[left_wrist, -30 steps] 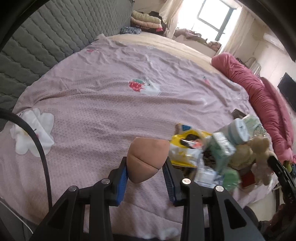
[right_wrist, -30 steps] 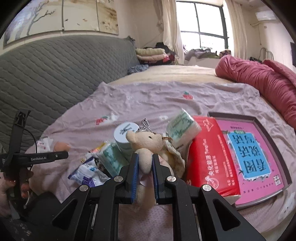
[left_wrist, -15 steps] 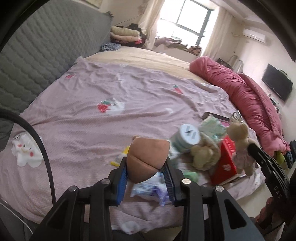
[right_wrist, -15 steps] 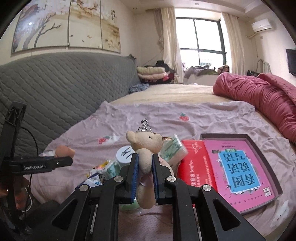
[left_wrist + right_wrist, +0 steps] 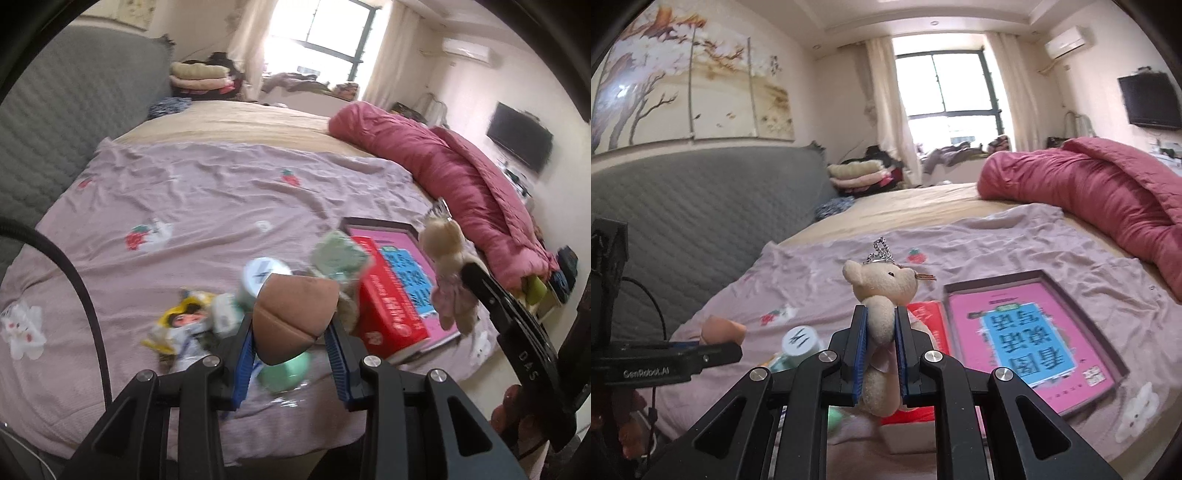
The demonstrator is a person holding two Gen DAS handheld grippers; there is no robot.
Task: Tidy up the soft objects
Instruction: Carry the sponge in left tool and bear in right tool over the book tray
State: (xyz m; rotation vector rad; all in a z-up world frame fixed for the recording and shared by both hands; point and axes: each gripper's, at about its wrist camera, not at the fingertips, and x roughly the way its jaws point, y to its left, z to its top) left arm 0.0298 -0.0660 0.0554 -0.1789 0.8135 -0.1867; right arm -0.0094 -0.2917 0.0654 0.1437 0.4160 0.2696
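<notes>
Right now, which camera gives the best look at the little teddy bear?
The right wrist view: the teddy bear sits centred and sharp, pinched in the right claw, crown charm visible. The left wrist view catches the bear only small, blurred, near the right edge.

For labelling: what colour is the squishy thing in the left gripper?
Tan-brown sponge, clearest in the left wrist view.

"GenRobot.AI" is printed on the left gripper [image 5: 718,338] arm, left of the right jaws. "DAS" is on the right gripper [image 5: 469,273] arm, right of the left jaws. Large Chinese characters on the pink box [image 5: 1027,339] right of the right jaws appear upside down, unreadable.
</notes>
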